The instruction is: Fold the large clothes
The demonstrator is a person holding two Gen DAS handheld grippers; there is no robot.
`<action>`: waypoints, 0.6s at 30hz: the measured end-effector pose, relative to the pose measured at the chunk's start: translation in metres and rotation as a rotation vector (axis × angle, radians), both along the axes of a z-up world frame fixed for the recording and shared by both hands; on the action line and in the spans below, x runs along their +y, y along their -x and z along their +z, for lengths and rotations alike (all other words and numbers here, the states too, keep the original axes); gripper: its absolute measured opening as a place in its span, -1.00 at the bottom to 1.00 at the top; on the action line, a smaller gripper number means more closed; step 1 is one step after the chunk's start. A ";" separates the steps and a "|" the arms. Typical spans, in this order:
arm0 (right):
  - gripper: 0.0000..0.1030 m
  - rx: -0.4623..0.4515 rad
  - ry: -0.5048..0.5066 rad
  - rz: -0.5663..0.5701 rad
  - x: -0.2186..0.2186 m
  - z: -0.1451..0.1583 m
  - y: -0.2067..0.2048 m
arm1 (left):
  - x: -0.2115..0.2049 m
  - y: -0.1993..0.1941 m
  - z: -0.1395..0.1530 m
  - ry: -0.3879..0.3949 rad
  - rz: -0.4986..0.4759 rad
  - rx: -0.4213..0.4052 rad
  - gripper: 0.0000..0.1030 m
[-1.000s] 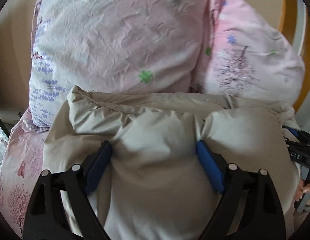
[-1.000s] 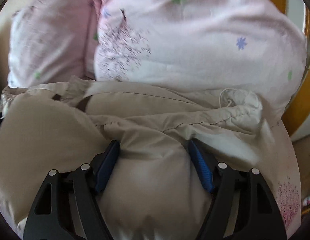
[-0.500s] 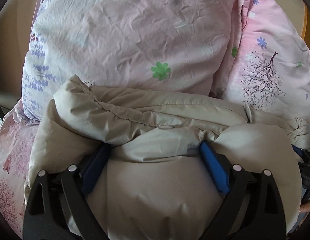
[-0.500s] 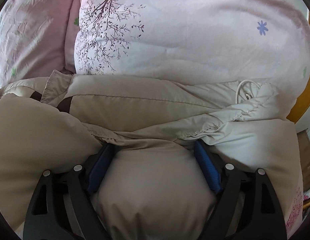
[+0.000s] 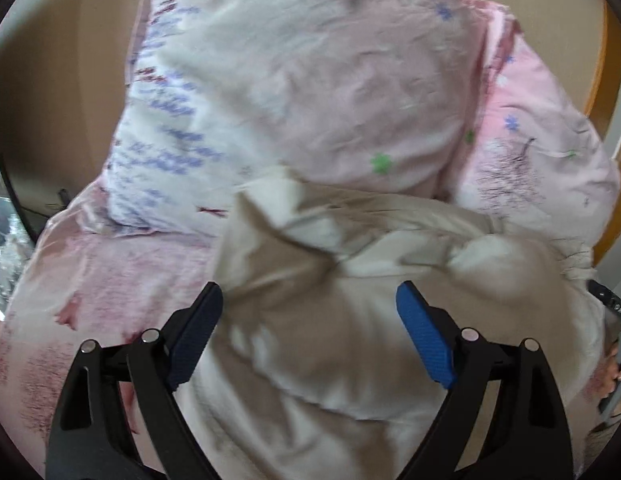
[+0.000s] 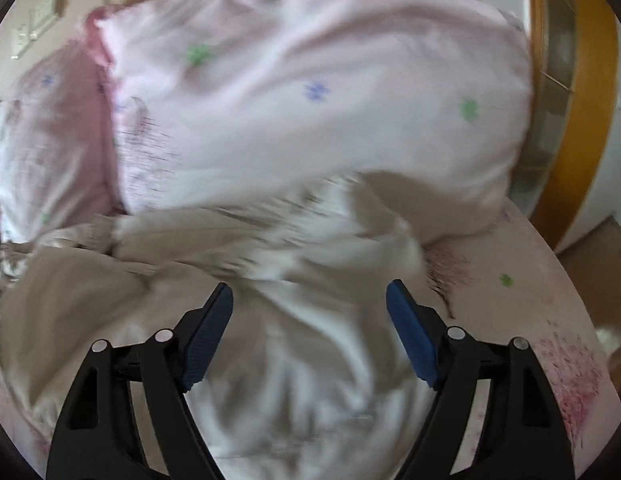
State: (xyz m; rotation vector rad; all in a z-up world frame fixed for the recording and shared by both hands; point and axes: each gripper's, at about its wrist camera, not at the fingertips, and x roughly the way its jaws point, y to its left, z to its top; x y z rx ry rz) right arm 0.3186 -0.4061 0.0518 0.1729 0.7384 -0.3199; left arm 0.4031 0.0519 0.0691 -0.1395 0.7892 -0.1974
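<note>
Both grippers stand wide over the puffy beige padded coat (image 5: 350, 320), which lies bunched on the pink printed bedsheet (image 5: 122, 280) just near of two pink floral pillows (image 5: 310, 80). Left gripper (image 5: 308, 308) and right gripper (image 6: 308, 300) jaws have just narrowed slightly; coat fabric bulges between the blue pads (image 6: 410, 340), unpinched.

The beige jacket (image 5: 350, 320) is soft, padded matt cloth with stitched seams. The pillows (image 5: 310, 80) and the bed sheet (image 5: 110, 280) are thin, creased, printed pink cotton-like cloth. Each gripper (image 5: 309, 332) (image 6: 309, 328) is matt black plastic with ribbed blue pads (image 5: 424, 344) and shiny metal pins. The door frame (image 6: 586, 80) on the right is glossy orange wood.
</note>
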 end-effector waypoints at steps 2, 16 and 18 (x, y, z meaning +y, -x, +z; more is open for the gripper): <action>0.53 0.052 -0.026 -0.014 -0.002 -0.011 -0.004 | 0.006 -0.007 -0.011 -0.018 0.021 0.039 0.73; 0.58 0.094 -0.201 0.028 -0.031 -0.039 -0.008 | 0.023 -0.023 -0.041 0.110 0.001 0.138 0.60; 0.60 0.047 -0.309 0.039 -0.049 -0.029 0.012 | 0.041 -0.009 -0.033 0.183 -0.027 0.121 0.59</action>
